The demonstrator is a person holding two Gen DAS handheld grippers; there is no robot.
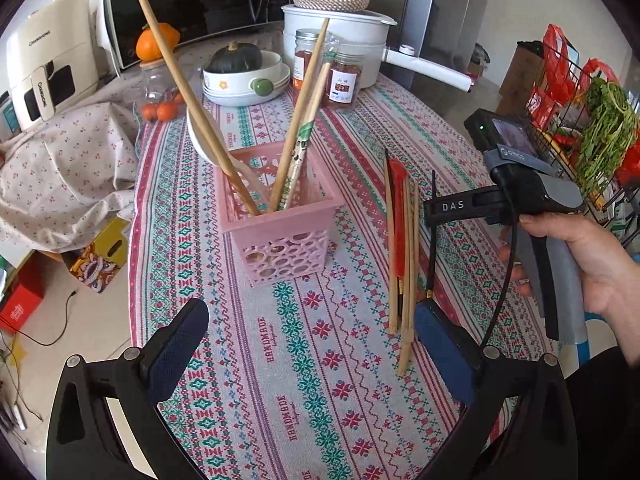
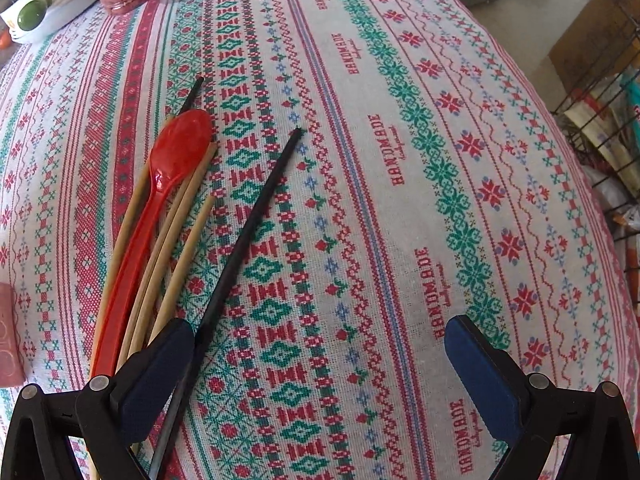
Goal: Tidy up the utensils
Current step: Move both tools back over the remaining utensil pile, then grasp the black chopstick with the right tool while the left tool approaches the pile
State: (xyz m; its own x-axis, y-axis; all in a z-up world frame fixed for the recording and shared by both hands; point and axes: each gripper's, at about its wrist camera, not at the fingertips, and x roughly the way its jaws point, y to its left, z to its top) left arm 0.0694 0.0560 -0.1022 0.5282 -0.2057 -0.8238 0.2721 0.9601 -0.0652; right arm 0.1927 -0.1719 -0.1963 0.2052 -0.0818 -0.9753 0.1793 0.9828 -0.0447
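A pink openwork basket (image 1: 280,220) stands on the patterned tablecloth and holds a long wooden spoon (image 1: 192,92), a white spoon (image 1: 204,136) and several chopsticks (image 1: 300,120). To its right lie a red plastic spoon (image 1: 399,216), several bamboo chopsticks (image 1: 408,280) and a black chopstick (image 1: 432,224). They also show in the right wrist view: red spoon (image 2: 160,200), bamboo chopsticks (image 2: 176,248), black chopstick (image 2: 248,232). My left gripper (image 1: 312,328) is open and empty, hovering in front of the basket. My right gripper (image 2: 320,344) is open, low over the cloth, its left finger (image 2: 160,368) beside the black chopstick.
At the table's back stand a white bowl with a dark squash (image 1: 240,72), two jars (image 1: 344,80), a white pot (image 1: 340,40) under a woven basket, and a microwave (image 1: 192,4). A wire rack with greens (image 1: 600,132) stands right. Floral cloth (image 1: 60,168) lies left.
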